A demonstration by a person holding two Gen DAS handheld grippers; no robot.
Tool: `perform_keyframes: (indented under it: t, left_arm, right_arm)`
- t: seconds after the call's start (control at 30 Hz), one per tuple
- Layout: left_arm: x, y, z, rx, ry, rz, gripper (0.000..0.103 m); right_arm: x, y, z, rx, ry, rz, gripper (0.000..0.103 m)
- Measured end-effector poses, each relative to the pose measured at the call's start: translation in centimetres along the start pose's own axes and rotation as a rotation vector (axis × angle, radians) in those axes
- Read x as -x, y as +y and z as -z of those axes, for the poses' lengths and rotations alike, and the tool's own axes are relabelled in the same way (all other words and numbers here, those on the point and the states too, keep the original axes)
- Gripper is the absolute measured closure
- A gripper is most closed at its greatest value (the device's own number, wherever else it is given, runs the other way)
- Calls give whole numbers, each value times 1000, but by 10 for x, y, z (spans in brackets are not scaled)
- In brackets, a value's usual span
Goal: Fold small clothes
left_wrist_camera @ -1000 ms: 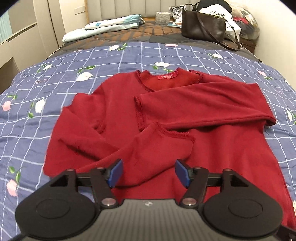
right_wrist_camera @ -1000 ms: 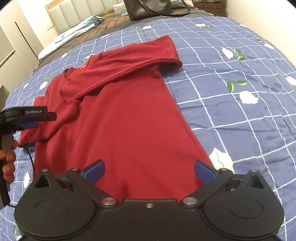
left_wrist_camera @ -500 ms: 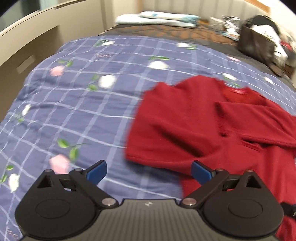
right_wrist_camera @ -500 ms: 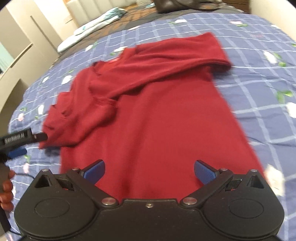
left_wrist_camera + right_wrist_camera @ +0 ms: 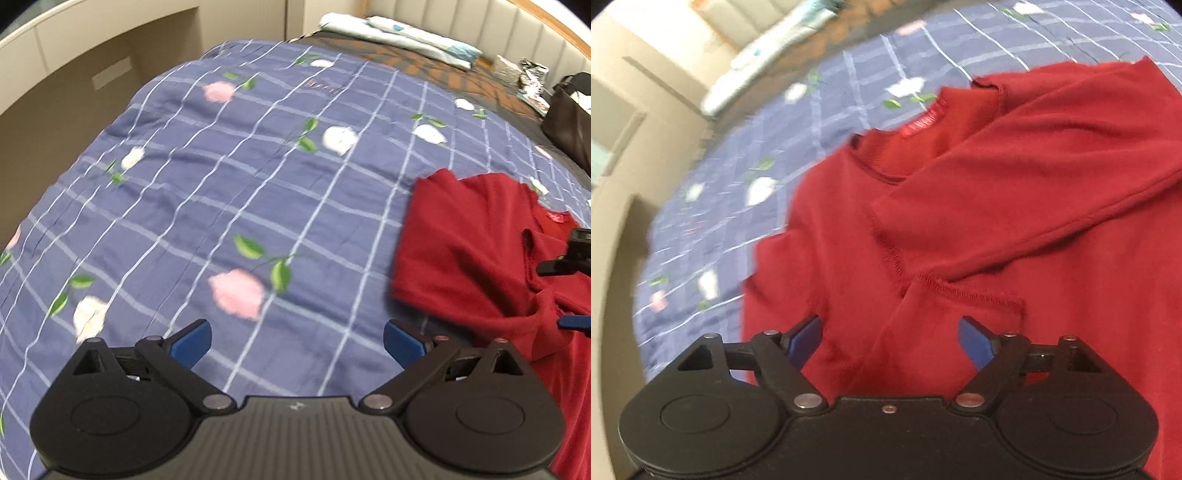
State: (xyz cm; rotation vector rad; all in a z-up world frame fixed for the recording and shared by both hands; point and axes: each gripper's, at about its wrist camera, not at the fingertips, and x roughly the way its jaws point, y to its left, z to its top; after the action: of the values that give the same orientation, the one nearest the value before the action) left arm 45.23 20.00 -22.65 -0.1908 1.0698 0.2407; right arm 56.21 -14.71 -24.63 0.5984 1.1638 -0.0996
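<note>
A dark red sweater (image 5: 1015,206) lies flat on the blue checked floral bedspread (image 5: 221,177), both sleeves folded across its front. My right gripper (image 5: 889,341) hovers over the lower folded sleeve and its cuff (image 5: 967,295); its jaws are closing, the blue pads apart and not pressing the cloth. My left gripper (image 5: 297,341) stands wide open over bare bedspread, to the left of the sweater (image 5: 472,251), with nothing between its fingers. The right gripper's black body (image 5: 570,258) shows at the right edge of the left wrist view.
Pillows (image 5: 399,33) lie at the head of the bed by the padded headboard. A dark handbag (image 5: 569,125) and loose items sit at the far right. A beige cabinet (image 5: 74,74) runs along the bed's left side.
My left gripper has opened wide and swung left off the sweater onto bare bedspread. My right gripper has moved left from the sweater's right side to the folded sleeves, and its jaws have narrowed.
</note>
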Motion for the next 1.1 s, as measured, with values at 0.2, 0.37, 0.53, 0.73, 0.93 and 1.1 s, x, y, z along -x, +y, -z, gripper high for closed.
perform_keyframes:
  t: [0.2, 0.37, 0.53, 0.73, 0.93, 1.1]
  left_arm:
    - [1, 17, 18, 29, 45, -12, 2]
    - [3, 18, 22, 55, 64, 5, 2]
    - [12, 7, 17, 48, 34, 116, 1]
    - [25, -12, 4, 84, -21, 238, 1]
    - [25, -15, -13, 140, -53, 262, 1]
    - [20, -13, -19, 142, -52, 242, 1]
  right_arm:
    - [-40, 9, -11, -71, 87, 214, 42]
    - [-23, -3, -4, -86, 52, 249, 98]
    - [30, -21, 0, -144, -78, 98, 99]
    - [100, 16, -28, 144, -241, -52, 100]
    - [170, 78, -68, 540, -434, -249, 100]
    - [194, 102, -88, 762, -550, -314, 100]
